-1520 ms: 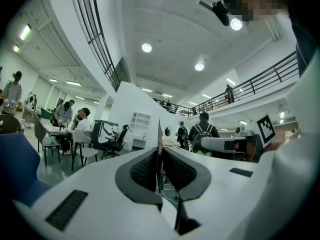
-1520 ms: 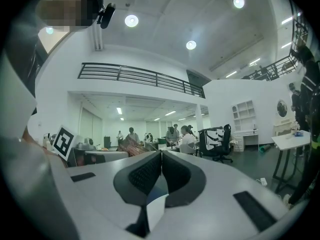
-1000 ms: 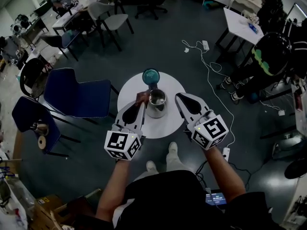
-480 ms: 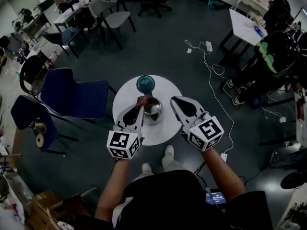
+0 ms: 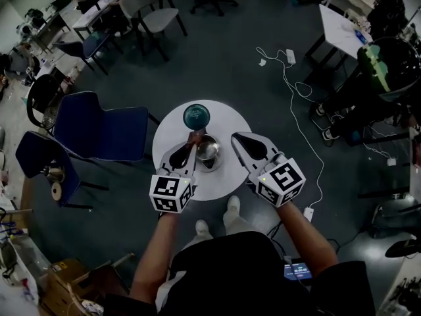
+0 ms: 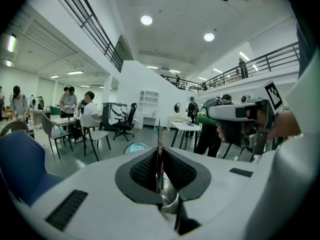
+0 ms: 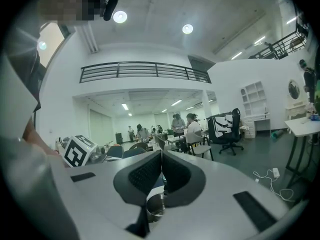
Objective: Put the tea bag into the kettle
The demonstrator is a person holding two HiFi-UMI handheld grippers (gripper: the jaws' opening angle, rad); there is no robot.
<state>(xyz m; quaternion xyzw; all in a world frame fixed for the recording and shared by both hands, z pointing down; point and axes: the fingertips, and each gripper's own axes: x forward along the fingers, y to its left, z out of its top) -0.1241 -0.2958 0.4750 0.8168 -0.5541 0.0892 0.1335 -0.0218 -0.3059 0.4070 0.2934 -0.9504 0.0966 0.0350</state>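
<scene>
Though the left tool (image 5: 189, 149) stayed clamped on the tea bag (image 5: 193, 137), it had edged only slightly closer, and the bag hung at the rim of the kettle (image 5: 208, 151) in the middle of the desk (image 5: 217, 182), not yet inside. The right tool (image 5: 235, 139) hovered beside the kettle, jaws together and empty.

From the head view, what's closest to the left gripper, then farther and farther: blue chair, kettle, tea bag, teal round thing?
1. tea bag, pinched in the left gripper.
2. kettle, just right of the tips.
3. teal round thing, just beyond the kettle.
4. blue chair, far off left.
</scene>
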